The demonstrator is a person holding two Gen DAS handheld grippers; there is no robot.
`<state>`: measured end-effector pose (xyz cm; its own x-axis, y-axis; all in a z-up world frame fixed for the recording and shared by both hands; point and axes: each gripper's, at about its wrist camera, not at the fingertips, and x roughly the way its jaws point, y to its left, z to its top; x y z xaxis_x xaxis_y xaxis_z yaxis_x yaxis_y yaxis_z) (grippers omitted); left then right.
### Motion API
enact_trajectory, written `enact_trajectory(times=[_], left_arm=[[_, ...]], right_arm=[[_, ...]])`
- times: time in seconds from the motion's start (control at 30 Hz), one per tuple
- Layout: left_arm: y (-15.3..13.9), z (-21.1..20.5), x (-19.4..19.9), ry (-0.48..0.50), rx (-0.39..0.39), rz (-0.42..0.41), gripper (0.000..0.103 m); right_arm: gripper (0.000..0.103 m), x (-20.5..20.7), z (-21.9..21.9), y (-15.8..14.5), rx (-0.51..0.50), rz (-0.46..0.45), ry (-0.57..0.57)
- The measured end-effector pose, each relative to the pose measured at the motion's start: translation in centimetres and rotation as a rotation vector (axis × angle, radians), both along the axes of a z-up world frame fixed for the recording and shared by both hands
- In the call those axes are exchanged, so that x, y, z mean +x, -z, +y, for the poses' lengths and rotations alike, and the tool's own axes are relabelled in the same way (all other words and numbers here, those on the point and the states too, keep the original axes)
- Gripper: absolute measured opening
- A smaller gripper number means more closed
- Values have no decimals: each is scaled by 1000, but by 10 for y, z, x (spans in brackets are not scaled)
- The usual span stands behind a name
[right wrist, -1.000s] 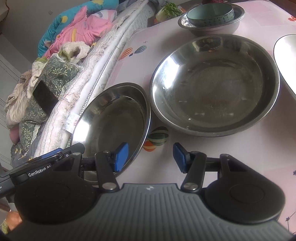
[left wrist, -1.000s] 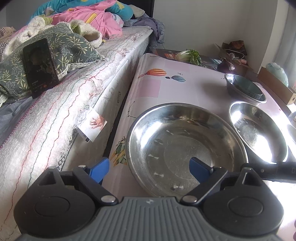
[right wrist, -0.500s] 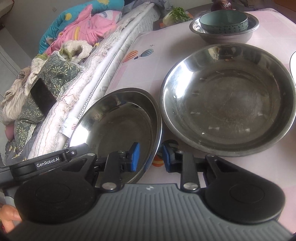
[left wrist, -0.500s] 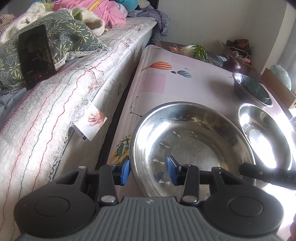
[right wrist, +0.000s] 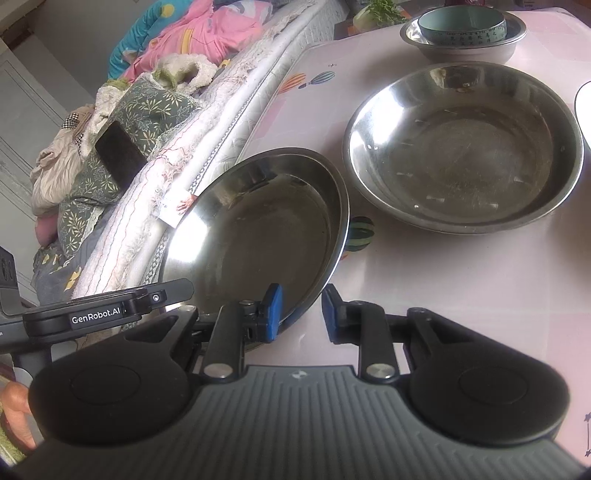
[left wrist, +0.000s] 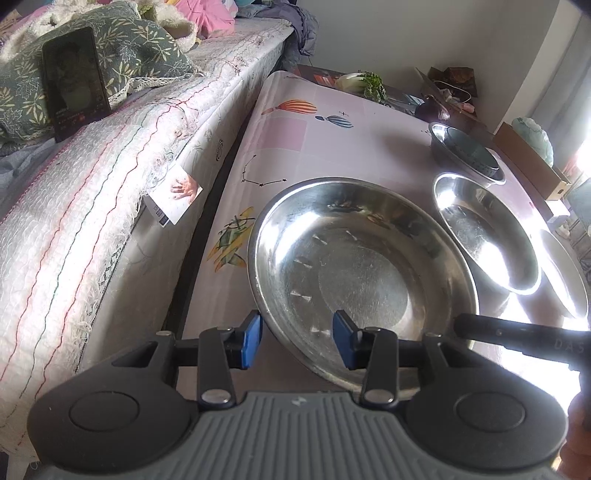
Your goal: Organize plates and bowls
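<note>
A wide steel plate is tilted above the pink table, its near rim between the blue pads of my left gripper, which is shut on it. The same plate shows in the right wrist view, its right rim between the pads of my right gripper, which is also shut on it. A second steel plate lies flat on the table beyond; it also shows in the left wrist view. A steel bowl with a green bowl nested in it stands at the far end.
A bed with a quilted cover runs along the table's left edge, with a phone leaning on a pillow. A white plate's rim shows at the far right. Vegetables and boxes lie past the table's far end.
Both grippers closed from open onto the near steel plate's rim. The plate has lifted off the table and tilted.
</note>
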<state>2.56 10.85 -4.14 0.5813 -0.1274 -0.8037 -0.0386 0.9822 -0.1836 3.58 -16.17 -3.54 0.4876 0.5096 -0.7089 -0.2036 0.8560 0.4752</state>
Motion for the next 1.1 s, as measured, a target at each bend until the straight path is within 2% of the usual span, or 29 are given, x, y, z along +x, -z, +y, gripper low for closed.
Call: enact_trajectory(times=[0.07, 0.13, 0.17, 0.23, 0.3, 0.5, 0.6, 0.9, 1.1], left_arm=[[-2, 0, 0, -12, 18, -21, 54], [-3, 1, 3, -25, 28, -40, 69], [-4, 2, 6, -29, 30, -51, 72], [-5, 2, 11, -23, 34, -63, 87], [-3, 1, 18, -24, 36, -62, 93], [8, 5, 33, -23, -10, -6, 94], [7, 2, 34, -16, 16, -12, 100], [5, -9, 39, -43, 132, 4, 101], [11, -9, 43, -51, 137, 42, 101]], right_arm=[[24, 2, -4, -4, -22, -26, 22], [24, 9, -8, -5, -31, -35, 43], [24, 13, -9, -6, -32, -40, 49], [24, 21, -8, -3, -44, -43, 56], [24, 27, -5, 1, -56, -42, 61], [24, 41, 5, 12, -60, -24, 65], [24, 44, 7, 13, -61, -21, 63], [24, 49, 11, 16, -56, -8, 60], [24, 49, 11, 16, -53, -7, 64]])
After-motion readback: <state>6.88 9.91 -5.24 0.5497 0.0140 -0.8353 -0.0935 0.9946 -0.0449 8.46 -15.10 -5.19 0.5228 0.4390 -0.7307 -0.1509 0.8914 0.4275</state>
